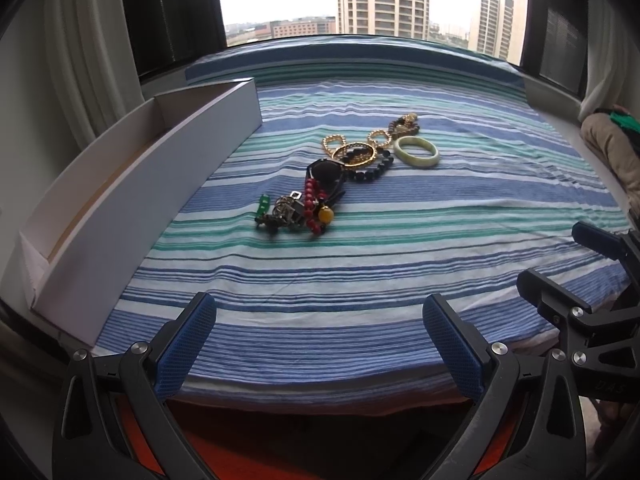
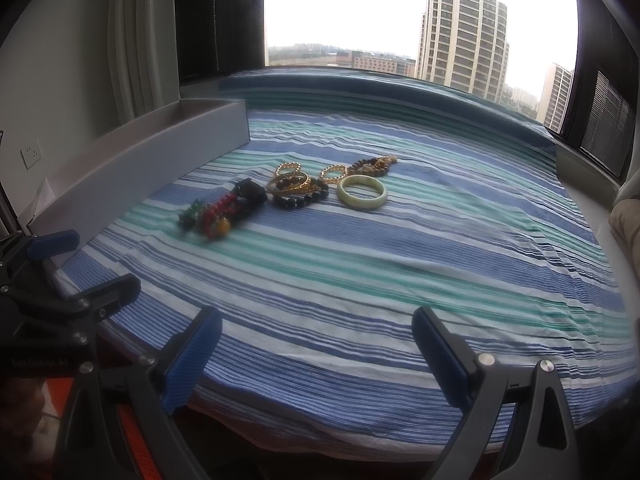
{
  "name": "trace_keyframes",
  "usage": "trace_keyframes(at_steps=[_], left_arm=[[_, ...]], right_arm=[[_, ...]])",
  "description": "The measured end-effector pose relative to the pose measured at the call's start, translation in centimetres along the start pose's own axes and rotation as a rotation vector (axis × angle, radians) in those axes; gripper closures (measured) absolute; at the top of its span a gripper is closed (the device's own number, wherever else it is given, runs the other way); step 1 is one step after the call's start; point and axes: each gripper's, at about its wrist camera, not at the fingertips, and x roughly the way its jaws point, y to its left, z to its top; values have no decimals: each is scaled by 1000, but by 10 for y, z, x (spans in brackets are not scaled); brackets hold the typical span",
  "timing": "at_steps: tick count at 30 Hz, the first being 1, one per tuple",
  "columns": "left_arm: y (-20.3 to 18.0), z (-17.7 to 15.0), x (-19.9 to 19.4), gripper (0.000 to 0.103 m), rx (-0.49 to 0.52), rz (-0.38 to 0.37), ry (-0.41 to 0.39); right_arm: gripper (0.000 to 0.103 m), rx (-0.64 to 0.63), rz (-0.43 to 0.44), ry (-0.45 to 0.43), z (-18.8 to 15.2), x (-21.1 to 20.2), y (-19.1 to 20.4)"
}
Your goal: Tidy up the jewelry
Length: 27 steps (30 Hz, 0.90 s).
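A pile of jewelry lies mid-cloth: a pale green jade bangle, gold chain bracelets, a dark bead bracelet, a red bead string with a yellow bead and a metal keychain cluster. A long open white box lies along the left. My left gripper is open and empty near the cloth's front edge. My right gripper is open and empty, to its right.
The blue, green and white striped cloth covers the surface by a window. Curtains hang at the left. A tan bundle sits at the right edge. A wall socket is at the left.
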Motion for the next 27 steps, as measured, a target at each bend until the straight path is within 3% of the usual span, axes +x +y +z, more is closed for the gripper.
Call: trace_keyframes(at_steps=[10, 16, 20, 24, 27], left_arm=[[14, 6, 1, 0, -19, 33, -16], [58, 20, 15, 0, -130, -64, 34], [67, 43, 33, 0, -95, -116, 68], [53, 66, 57, 0, -22, -174, 79], [47, 82, 88, 1, -27, -186, 115]], right_arm=[[5, 4, 1, 1, 0, -1, -2], [5, 19, 6, 7, 1, 1, -6], [5, 16, 22, 8, 1, 1, -4], [5, 21, 24, -2, 0, -2, -6], [5, 42, 20, -6, -1, -3, -12]])
